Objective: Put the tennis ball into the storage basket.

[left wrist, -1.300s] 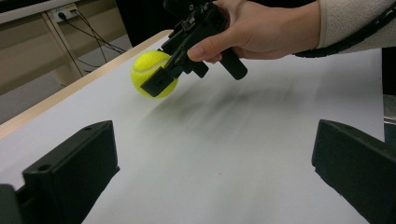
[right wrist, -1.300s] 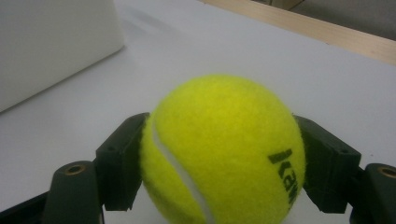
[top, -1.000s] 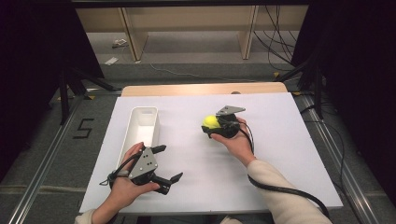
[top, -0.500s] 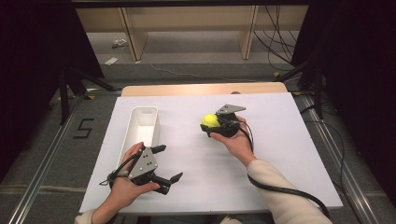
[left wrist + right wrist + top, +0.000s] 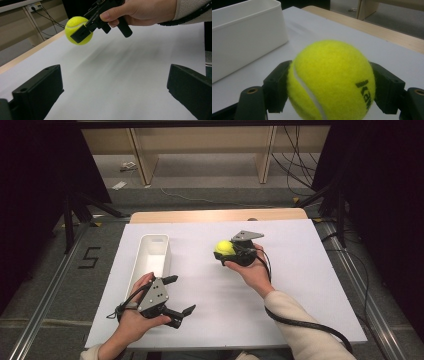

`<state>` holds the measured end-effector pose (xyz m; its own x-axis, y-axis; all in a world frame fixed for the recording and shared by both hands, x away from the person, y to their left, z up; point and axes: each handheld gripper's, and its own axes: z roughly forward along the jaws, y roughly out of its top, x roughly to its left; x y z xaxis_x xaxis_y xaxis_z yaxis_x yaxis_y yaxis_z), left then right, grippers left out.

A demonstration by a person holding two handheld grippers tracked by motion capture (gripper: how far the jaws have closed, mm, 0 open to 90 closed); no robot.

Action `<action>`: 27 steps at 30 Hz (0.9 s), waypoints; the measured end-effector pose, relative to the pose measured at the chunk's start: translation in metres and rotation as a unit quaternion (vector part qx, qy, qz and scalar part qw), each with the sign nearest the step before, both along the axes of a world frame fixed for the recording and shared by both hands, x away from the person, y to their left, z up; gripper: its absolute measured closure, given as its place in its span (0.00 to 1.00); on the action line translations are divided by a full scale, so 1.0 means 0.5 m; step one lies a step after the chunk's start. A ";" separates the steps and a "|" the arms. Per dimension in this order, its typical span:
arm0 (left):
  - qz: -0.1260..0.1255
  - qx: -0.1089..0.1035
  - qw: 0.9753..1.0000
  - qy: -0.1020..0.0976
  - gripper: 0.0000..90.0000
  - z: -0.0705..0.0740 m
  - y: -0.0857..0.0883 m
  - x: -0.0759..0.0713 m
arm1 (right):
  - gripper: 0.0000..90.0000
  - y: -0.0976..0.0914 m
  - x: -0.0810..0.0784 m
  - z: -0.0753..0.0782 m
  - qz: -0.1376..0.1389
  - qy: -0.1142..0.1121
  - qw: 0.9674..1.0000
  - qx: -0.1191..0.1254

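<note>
A yellow tennis ball [image 5: 224, 248] is held above the white table top [image 5: 300, 270], clamped between the jaws of my right gripper [image 5: 226, 251]. The right gripper view shows the ball [image 5: 332, 80] squeezed on both sides by the black pads [image 5: 277, 86]. In the left gripper view the ball [image 5: 75, 26] hangs at upper left, held by the other hand's gripper. My left gripper [image 5: 176, 296] sits near the table's front left, open, with nothing between its jaws. A white rectangular bin [image 5: 153, 257] stands left of the ball.
The white bin [image 5: 244, 32] lies close to the ball's left in the right gripper view. A wooden table edge [image 5: 215, 215] runs along the back. Cables trail from both grippers. Dark stands and floor rails flank the table.
</note>
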<state>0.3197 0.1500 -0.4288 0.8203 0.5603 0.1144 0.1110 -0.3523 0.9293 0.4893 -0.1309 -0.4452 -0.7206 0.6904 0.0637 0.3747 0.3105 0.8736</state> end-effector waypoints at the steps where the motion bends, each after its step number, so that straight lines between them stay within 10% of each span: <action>1: 0.000 0.000 1.000 0.000 0.00 0.000 0.000 0.000 | 0.29 0.000 0.000 0.001 0.000 -0.002 1.000 0.001; 27: 0.000 0.001 1.000 0.000 0.00 0.000 0.000 0.000 | 0.29 0.008 -0.009 0.022 0.008 -0.008 1.000 0.020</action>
<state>0.3197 0.1499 -0.4289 0.8203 0.5600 0.1163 0.1106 -0.3547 0.9284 0.4849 -0.1267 -0.4340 -0.7330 0.6756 0.0799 0.3555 0.2803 0.8916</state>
